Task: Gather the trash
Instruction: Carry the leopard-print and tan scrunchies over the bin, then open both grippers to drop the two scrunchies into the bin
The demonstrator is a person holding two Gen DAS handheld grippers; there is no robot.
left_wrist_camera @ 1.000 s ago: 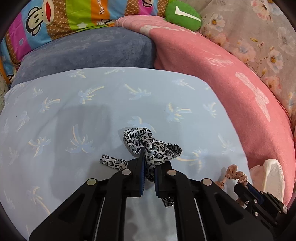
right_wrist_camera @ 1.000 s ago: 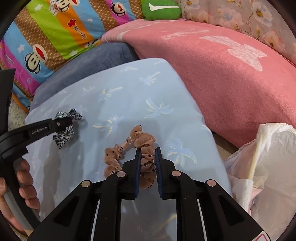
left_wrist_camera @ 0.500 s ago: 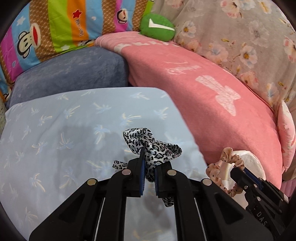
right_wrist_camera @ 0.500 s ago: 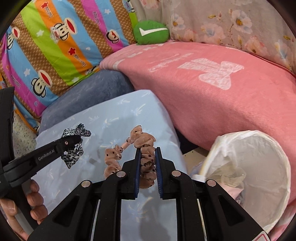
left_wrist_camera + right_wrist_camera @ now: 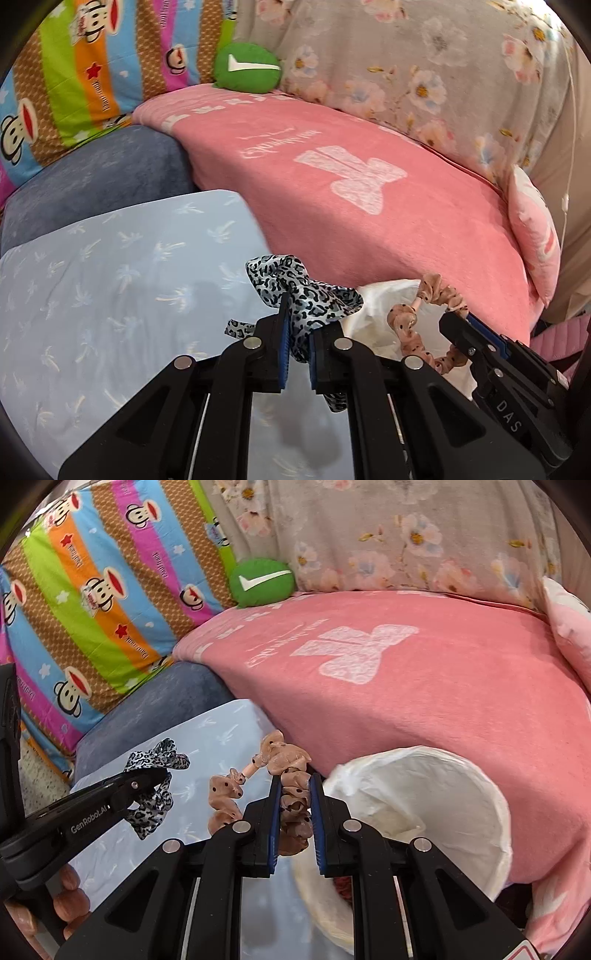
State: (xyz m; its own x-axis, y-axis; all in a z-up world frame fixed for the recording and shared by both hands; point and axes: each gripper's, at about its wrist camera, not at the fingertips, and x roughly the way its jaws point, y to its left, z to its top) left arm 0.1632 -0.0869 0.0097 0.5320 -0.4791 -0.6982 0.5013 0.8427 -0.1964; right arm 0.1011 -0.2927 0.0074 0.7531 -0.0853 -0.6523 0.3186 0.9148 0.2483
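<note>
My left gripper (image 5: 297, 328) is shut on a leopard-print fabric scrap (image 5: 295, 291) and holds it in the air above the light blue palm-print sheet (image 5: 110, 280). It also shows in the right wrist view (image 5: 151, 786). My right gripper (image 5: 293, 805) is shut on a tan dotted scrunchie (image 5: 284, 775), also seen in the left wrist view (image 5: 410, 317). It hangs at the near rim of a white-lined trash bin (image 5: 424, 794), which shows behind the left gripper too (image 5: 384, 306).
A pink blanket (image 5: 406, 686) covers the bed beyond the bin. A blue-grey cushion (image 5: 99, 177), a striped monkey-print pillow (image 5: 92, 590), a green round cushion (image 5: 262, 581) and a floral cloth (image 5: 424, 74) lie behind. A pink pillow (image 5: 535, 229) sits far right.
Both grippers have lifted off the blue sheet and swung right, carrying the leopard scrap and the scrunchie to the white-lined bin, which now shows much larger.
</note>
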